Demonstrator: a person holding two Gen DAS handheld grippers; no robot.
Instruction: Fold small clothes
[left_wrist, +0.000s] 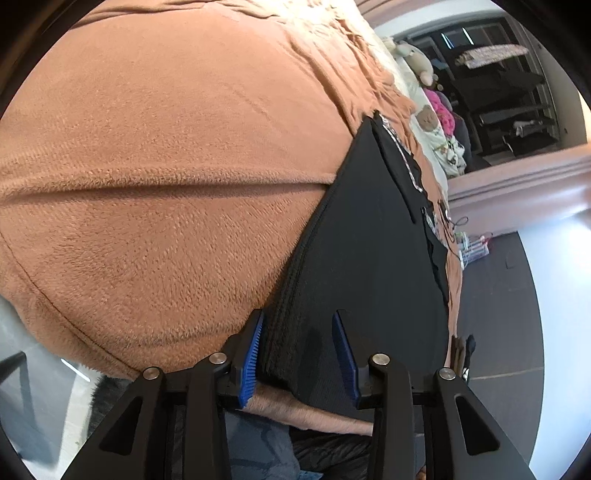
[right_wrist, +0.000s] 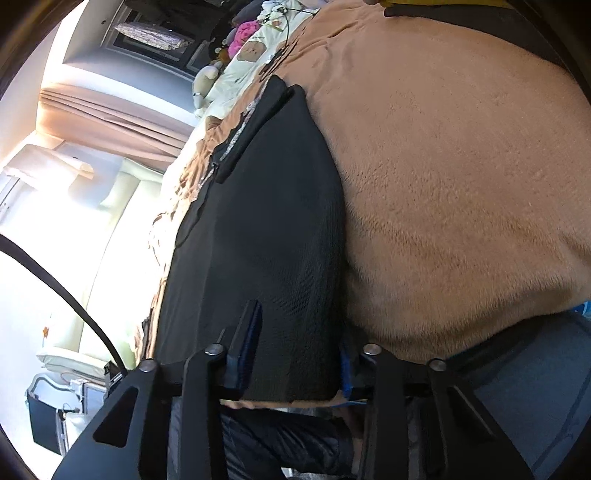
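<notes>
**Straddling the near edge of a black garment with both grippers**

Lying flat on a brown fleece blanket (left_wrist: 166, 184), the black garment (left_wrist: 369, 240) stretches away from both cameras toward the far side of the bed. Its surface is smooth, and a pale printed strip (left_wrist: 402, 155) runs along one long edge near the far end.

The left gripper (left_wrist: 299, 354) has its jaws apart, with the blue pads (left_wrist: 251, 365) on both sides of the garment's ribbed corner. One finger stands at the border between the black cloth and the blanket, the other finger is over the black cloth. If the pads already press the cloth, I cannot tell.

The right gripper (right_wrist: 299, 354) is also spread wide, and the near edge of the garment (right_wrist: 258, 221) lies between its fingers. The blue pad (right_wrist: 345, 373) sits just beside the garment's edge, next to the blanket (right_wrist: 461, 184).

Far behind, soft toys (right_wrist: 207, 81) and a pink item (right_wrist: 242, 33) rest on a pale patterned cover (right_wrist: 255, 55).
</notes>
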